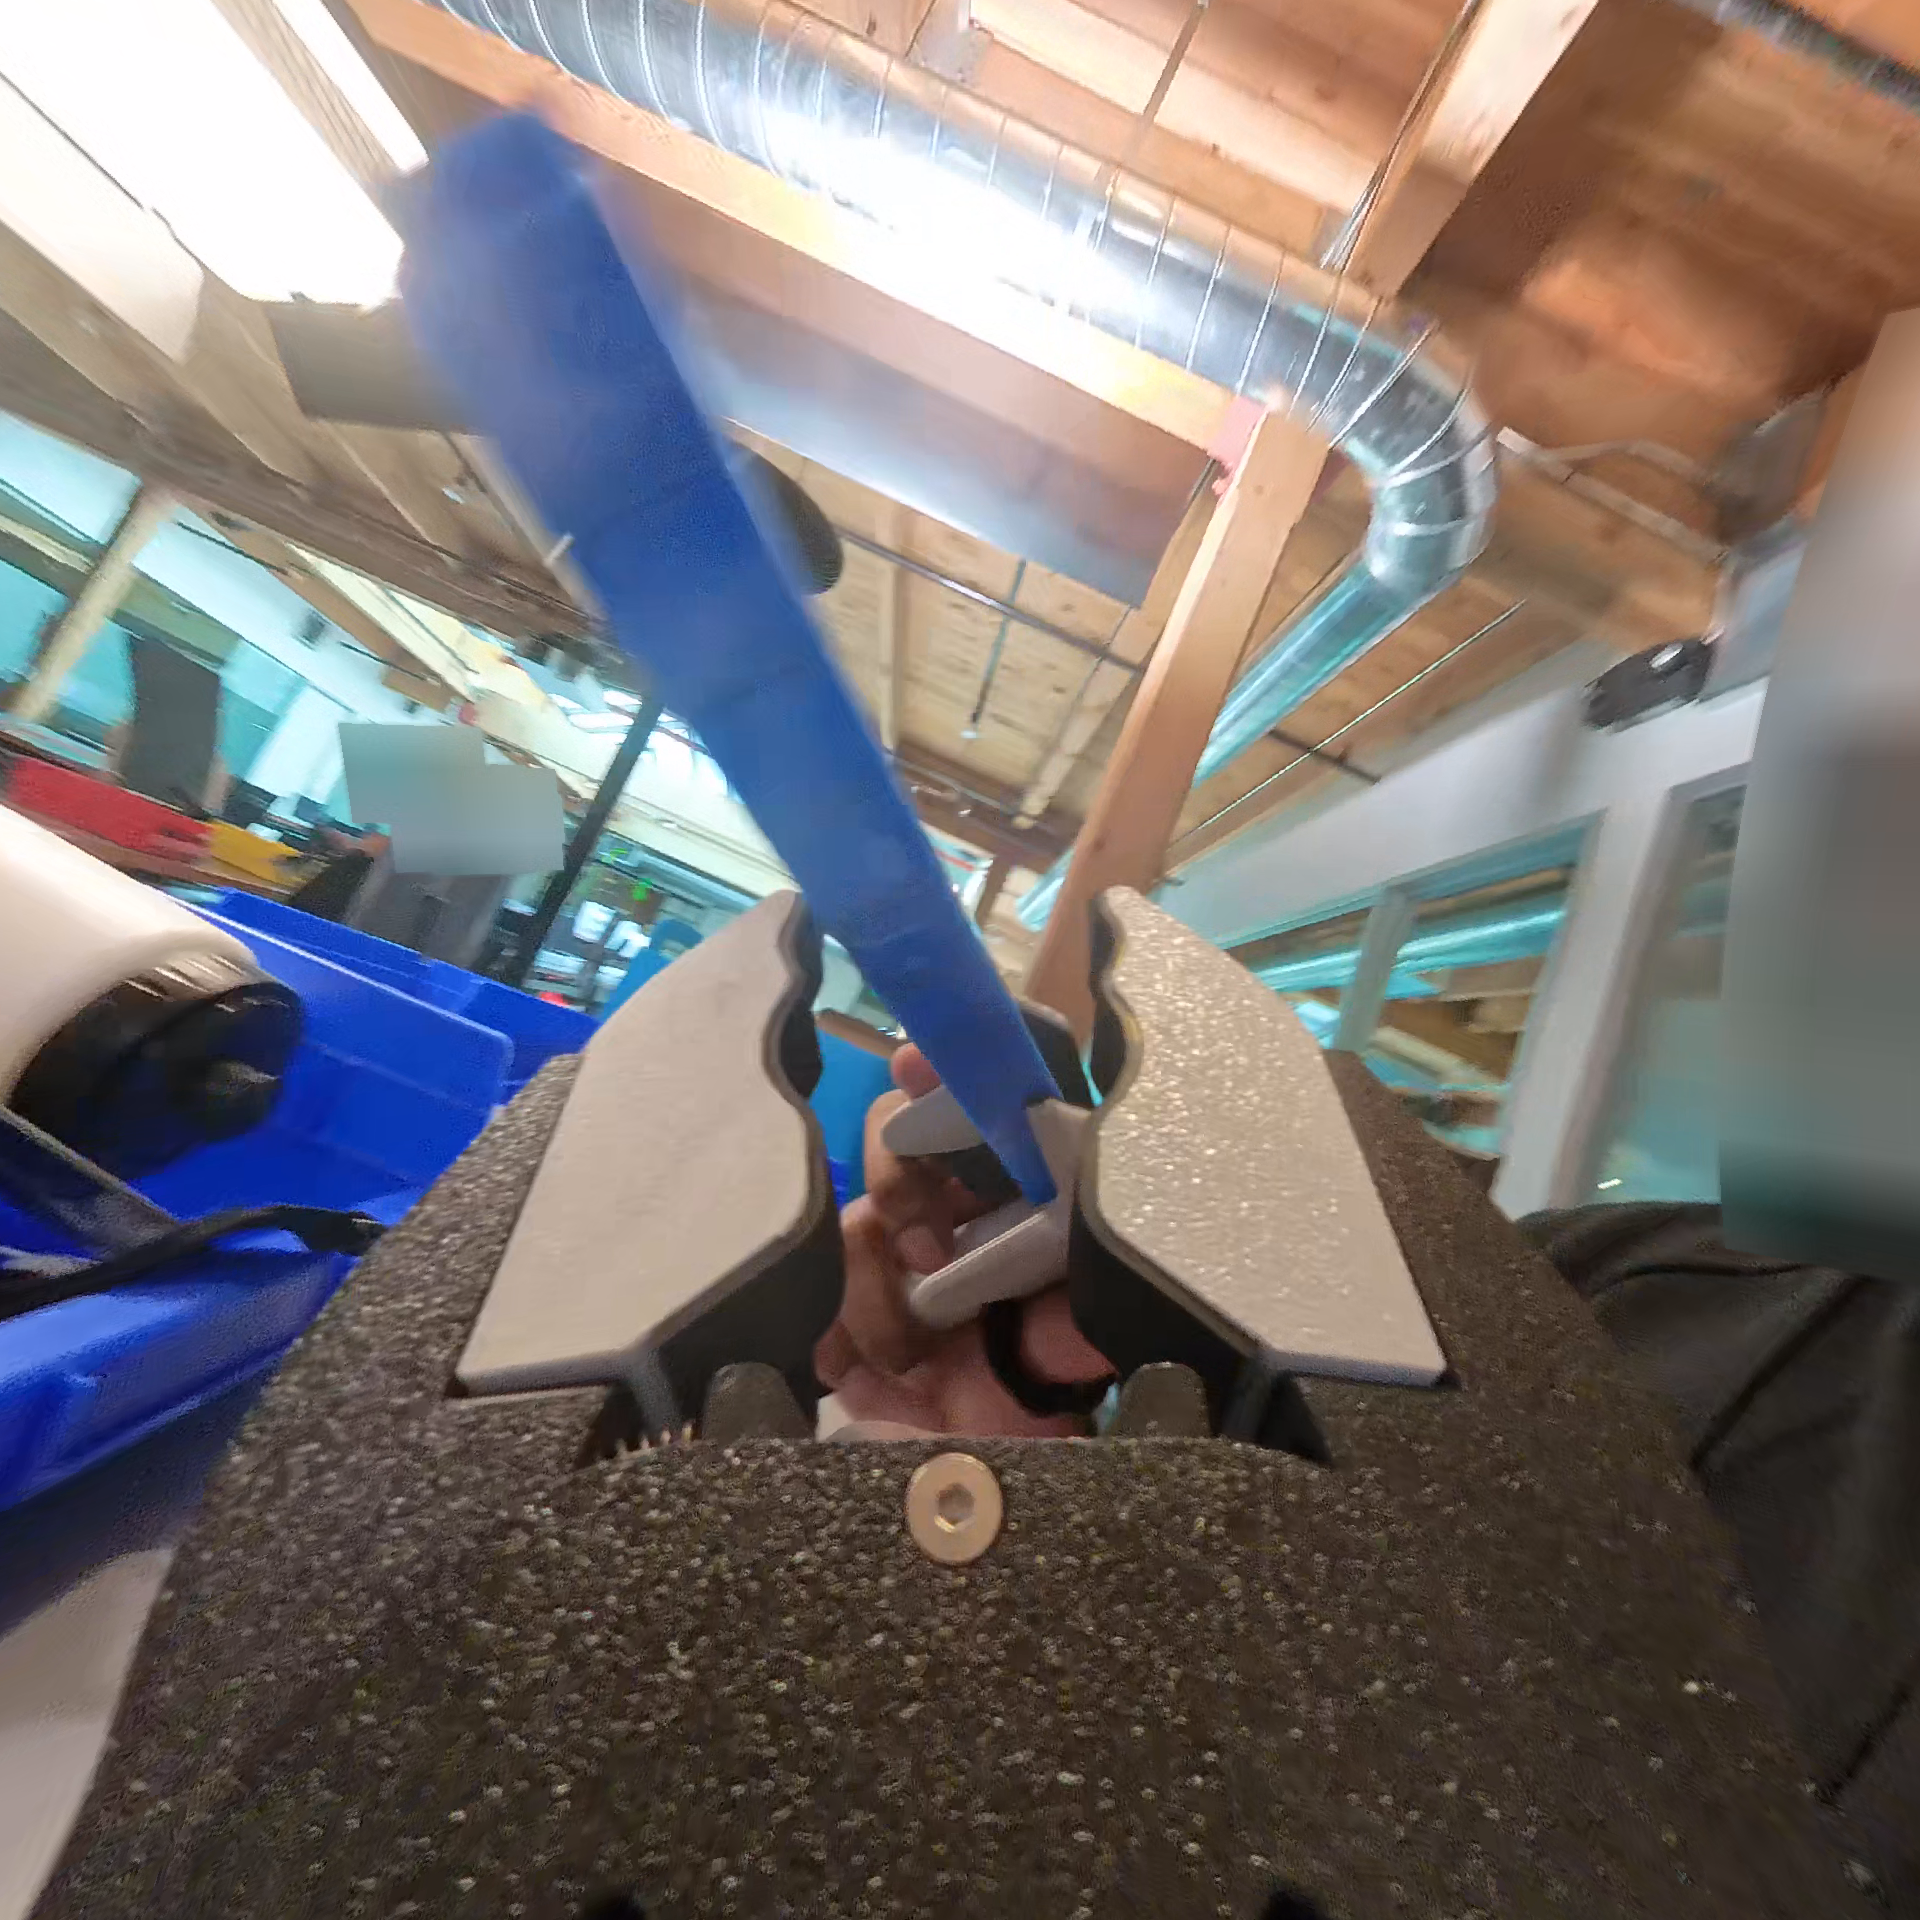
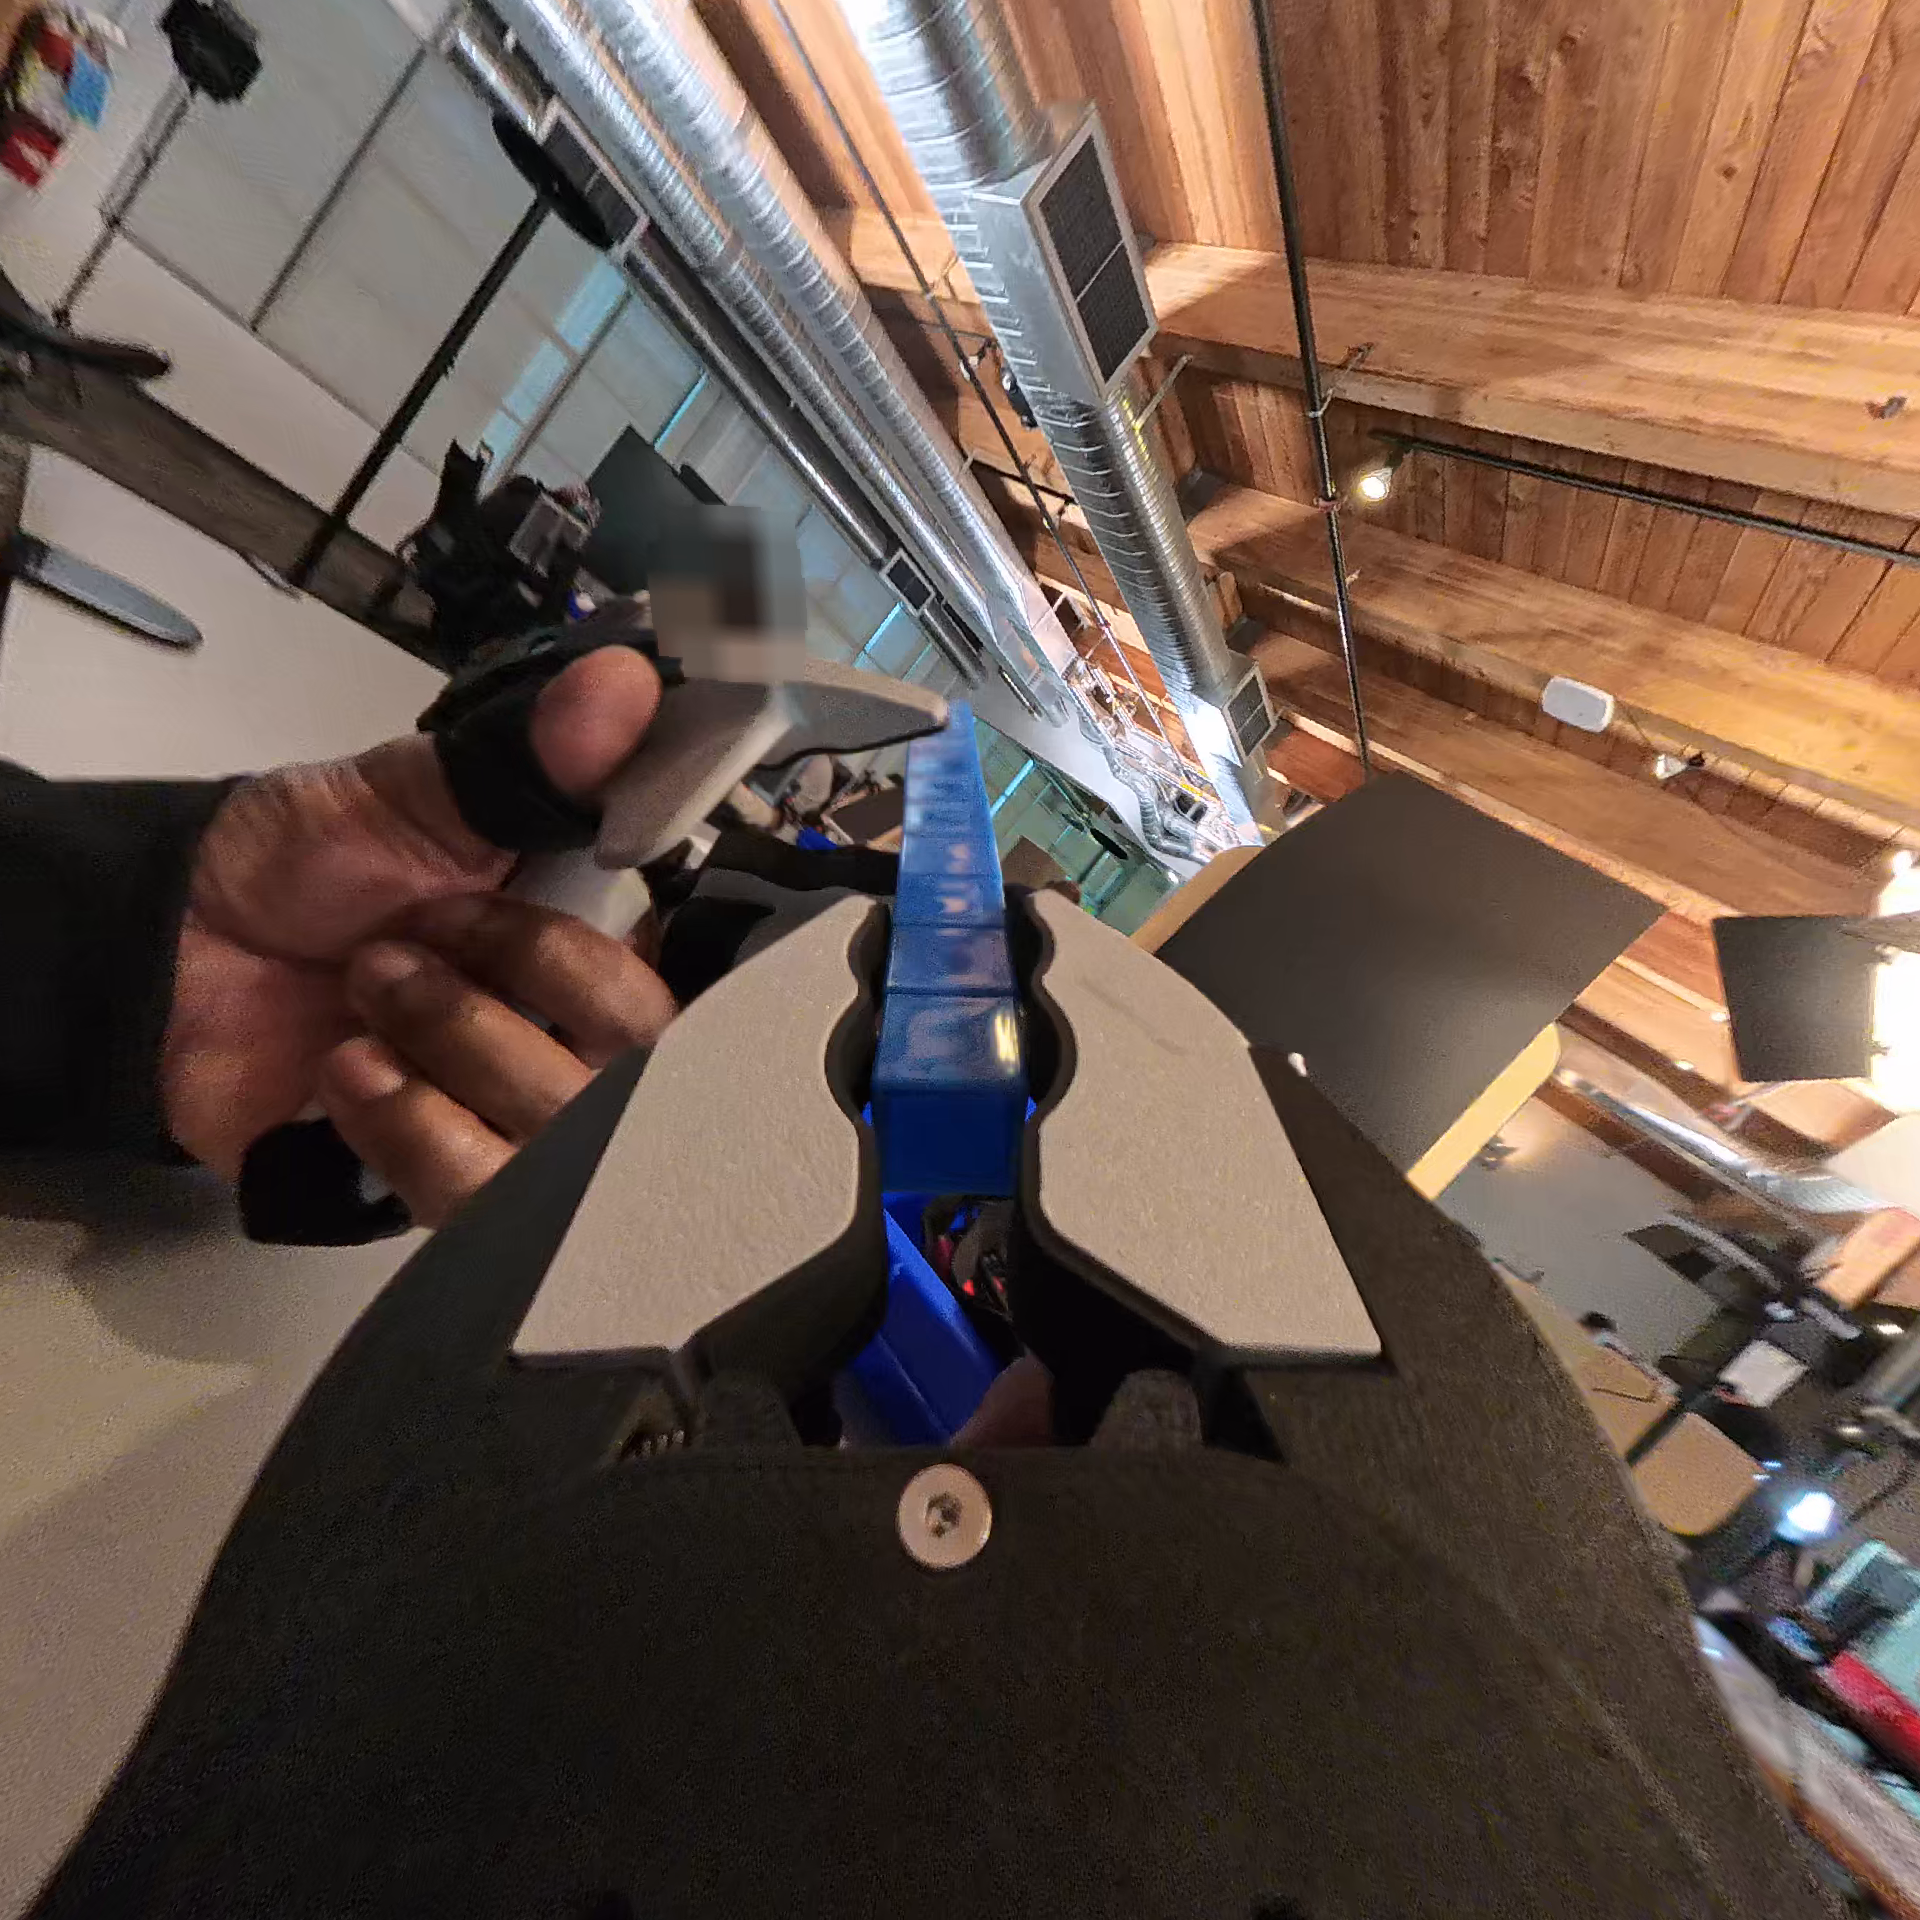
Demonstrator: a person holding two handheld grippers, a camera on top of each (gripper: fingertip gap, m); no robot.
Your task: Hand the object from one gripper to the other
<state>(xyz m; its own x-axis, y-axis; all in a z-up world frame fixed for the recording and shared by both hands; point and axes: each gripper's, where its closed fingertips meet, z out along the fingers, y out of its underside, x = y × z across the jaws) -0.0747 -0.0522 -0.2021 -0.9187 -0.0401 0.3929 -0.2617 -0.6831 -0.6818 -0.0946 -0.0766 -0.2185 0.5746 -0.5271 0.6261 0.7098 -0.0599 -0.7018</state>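
A long blue bar (image 2: pixel 943 1049) is clamped between the fingers of my right gripper (image 2: pixel 951 914), which is shut on its near end. The bar points up and away toward the ceiling. In the left wrist view the same bar (image 1: pixel 665 582) runs from the right gripper (image 1: pixel 997 1184) farther off, slanting up to the left, blurred, past the camera. My left gripper (image 1: pixel 948 914) is open, with the bar crossing the gap between its fingers; I cannot tell if it touches them. In the right wrist view one finger (image 2: pixel 790 727) of the left gripper sits beside the bar's far part.
A person's hands hold both grippers (image 2: pixel 416 935) (image 1: pixel 914 1309). Blue plastic bins (image 1: pixel 395 1060) lie to the lower left. A wooden ceiling with metal ducts (image 2: pixel 1081 343) is overhead. A black panel (image 2: pixel 1403 935) stands to the right. Left tips to right tips: about 4 cm.
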